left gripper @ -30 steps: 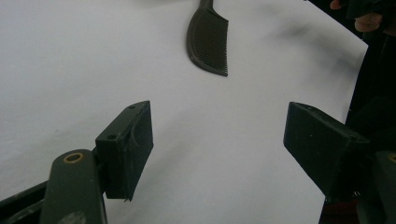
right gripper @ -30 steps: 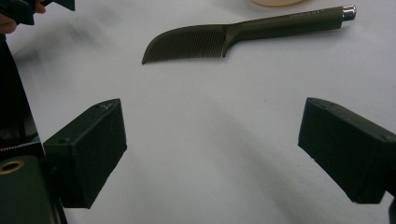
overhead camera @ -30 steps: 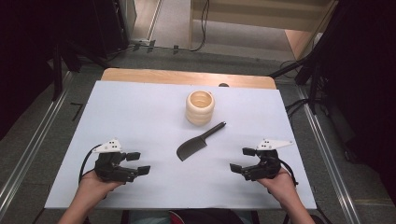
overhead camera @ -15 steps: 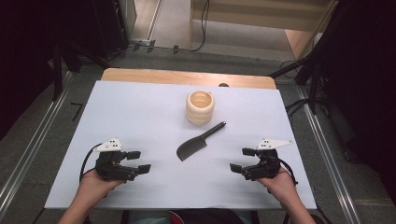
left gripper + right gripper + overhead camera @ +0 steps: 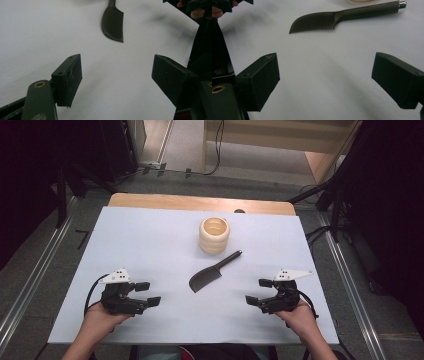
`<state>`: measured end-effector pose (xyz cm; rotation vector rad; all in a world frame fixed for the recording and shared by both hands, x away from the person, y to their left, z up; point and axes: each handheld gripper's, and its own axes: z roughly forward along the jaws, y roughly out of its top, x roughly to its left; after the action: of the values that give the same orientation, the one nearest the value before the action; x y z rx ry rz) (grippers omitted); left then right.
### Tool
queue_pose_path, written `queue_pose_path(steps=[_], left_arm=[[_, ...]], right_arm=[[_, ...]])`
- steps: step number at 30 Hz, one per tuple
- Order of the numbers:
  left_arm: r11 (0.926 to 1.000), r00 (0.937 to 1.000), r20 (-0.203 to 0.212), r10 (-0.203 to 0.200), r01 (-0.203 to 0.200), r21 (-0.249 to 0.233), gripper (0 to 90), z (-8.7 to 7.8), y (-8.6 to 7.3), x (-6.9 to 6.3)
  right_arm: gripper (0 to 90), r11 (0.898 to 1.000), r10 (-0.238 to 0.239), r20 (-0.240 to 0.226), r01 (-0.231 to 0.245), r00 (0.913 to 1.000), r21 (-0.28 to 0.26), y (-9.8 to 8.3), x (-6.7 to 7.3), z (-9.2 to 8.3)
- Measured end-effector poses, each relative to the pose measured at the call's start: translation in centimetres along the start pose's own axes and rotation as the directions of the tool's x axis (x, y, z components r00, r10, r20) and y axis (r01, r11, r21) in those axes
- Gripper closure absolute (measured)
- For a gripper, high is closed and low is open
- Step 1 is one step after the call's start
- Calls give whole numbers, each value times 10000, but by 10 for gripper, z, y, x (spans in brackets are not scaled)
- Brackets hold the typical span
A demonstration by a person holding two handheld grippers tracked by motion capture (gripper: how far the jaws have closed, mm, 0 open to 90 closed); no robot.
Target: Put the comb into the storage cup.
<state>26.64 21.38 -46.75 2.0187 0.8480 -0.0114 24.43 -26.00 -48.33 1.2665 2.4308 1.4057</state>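
White sheeting covers the table (image 5: 150,240) in my high view, and on it the black comb (image 5: 211,274) lies flat near the middle, its handle angled up toward the pale wooden cup (image 5: 214,235) that stands upright just beyond it. I see my left gripper (image 5: 148,293) resting low on the sheet at the near left, well apart from the comb, with its jaws spread and nothing between them. My right gripper (image 5: 259,291) sits at the near right, likewise released and empty.

In the left gripper view, I look between two wide-set black jaws onto bare white surface; the comb (image 5: 113,22) lies ahead, toothed edge facing my right, untouched.

In the right gripper view, the jaws again stand far apart over the sheet. The comb (image 5: 342,18) lies across the top, teeth pointing toward me, handle running right, with the cup's base (image 5: 362,0) just behind it.
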Motion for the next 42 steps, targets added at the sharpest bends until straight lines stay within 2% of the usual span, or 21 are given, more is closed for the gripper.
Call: queue_pose_path(steps=[26, 30, 32, 36, 42], left_arm=[[10000, 10000, 8, -79, 79, 9, 253, 1, 2, 0], [10000, 10000, -16, -70, 70, 17, 253, 1, 2, 1], [10000, 10000, -1, -83, 83, -3, 253, 1, 2, 1], [9999, 9999, -17, -102, 102, -17, 253, 0, 2, 1], [9999, 9999, -84, -111, 111, -10, 253, 1, 2, 2]], right_arm=[[62, 9998, 37, -168, -34, 9999, 173, 0, 0, 4], [62, 9998, 153, 0, -153, 9999, 119, 1, -1, 4], [62, 9999, 108, 296, -109, 9995, 12, 2, -2, 4], [61, 9997, 228, 424, -227, 9988, -39, 3, -4, 2], [62, 9977, 659, 678, -649, 9955, -173, 5, -9, 0]])
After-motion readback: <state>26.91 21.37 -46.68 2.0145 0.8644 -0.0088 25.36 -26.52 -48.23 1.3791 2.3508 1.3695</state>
